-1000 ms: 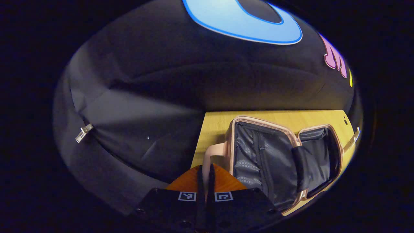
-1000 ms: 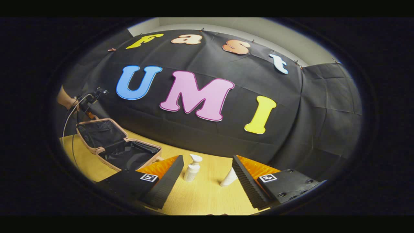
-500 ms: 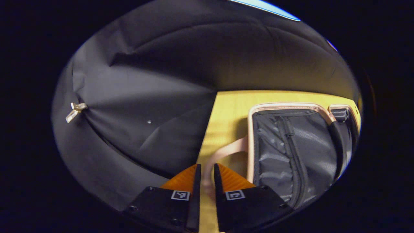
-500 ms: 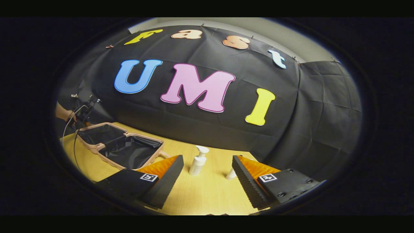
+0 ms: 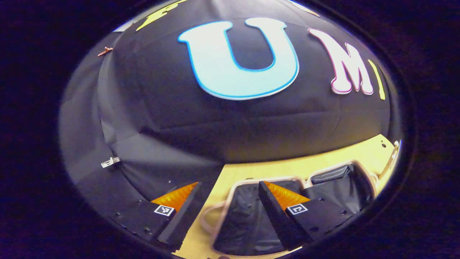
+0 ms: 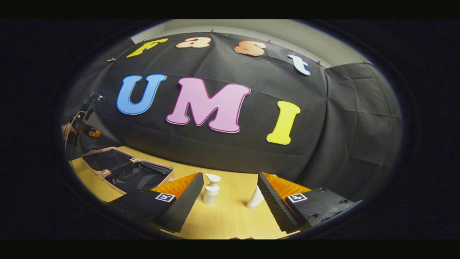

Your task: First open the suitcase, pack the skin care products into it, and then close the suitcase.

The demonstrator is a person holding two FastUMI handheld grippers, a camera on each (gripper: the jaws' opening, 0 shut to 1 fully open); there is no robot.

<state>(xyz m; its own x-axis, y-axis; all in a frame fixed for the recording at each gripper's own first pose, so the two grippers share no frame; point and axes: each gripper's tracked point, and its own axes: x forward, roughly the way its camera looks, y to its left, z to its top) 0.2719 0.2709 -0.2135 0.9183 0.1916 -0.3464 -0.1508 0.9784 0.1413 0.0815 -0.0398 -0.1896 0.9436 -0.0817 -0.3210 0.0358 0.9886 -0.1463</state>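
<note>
Standing upright on the table (image 6: 222, 219): pump bottle (image 6: 210, 189) and tube (image 6: 255, 197), just beyond the wide-open, empty right tool (image 6: 227, 201). Suitcase (image 6: 124, 172) open, far left, under the open, empty left tool (image 5: 227, 207).

Dim booth, lit from above; left gripper view soft w/ motion blur; heavy fisheye bending at edges; table (image 6: 222, 219) bright.
</note>
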